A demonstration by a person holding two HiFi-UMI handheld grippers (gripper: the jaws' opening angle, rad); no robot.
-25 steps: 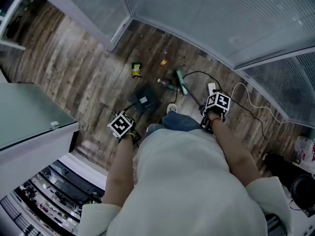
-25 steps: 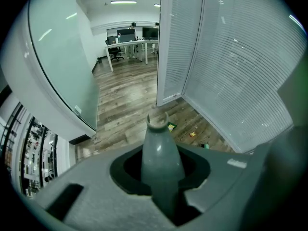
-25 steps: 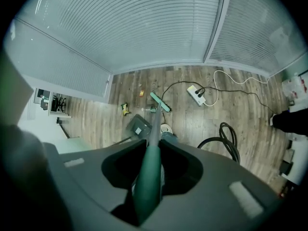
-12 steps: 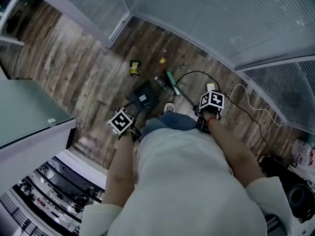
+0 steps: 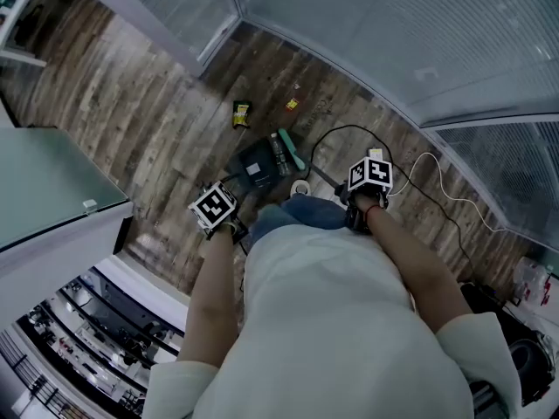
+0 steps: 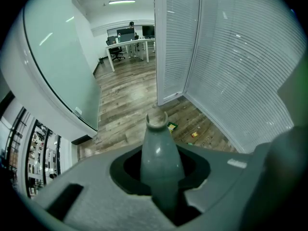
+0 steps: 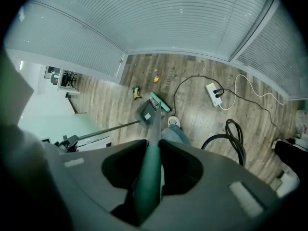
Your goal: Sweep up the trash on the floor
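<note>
In the head view my left gripper [image 5: 218,211] is shut on the grey dustpan handle [image 6: 157,150], and the dark dustpan [image 5: 256,164] rests on the wooden floor ahead of it. My right gripper [image 5: 367,182] is shut on the green broom handle [image 7: 148,174]. The green broom head [image 5: 291,151] lies right beside the dustpan's edge, with a small dark bottle [image 5: 279,154] between them. A yellow-green packet [image 5: 241,113] and a small orange scrap [image 5: 291,105] lie farther out near the blinds. Both also show in the left gripper view, the packet [image 6: 172,126] and scrap [image 6: 194,134].
White blinds [image 5: 393,33] enclose the corner. A white power strip [image 7: 214,91] with trailing cables and a coiled black hose [image 7: 232,139] lie at the right. A frosted glass partition [image 5: 44,190] stands at the left. The person's shoe [image 7: 173,122] is just behind the dustpan.
The broom head has swept leftward across the floor, pushing the dark bottle up against the dustpan. Both grippers shifted slightly left; the packet and the scrap stayed put.
</note>
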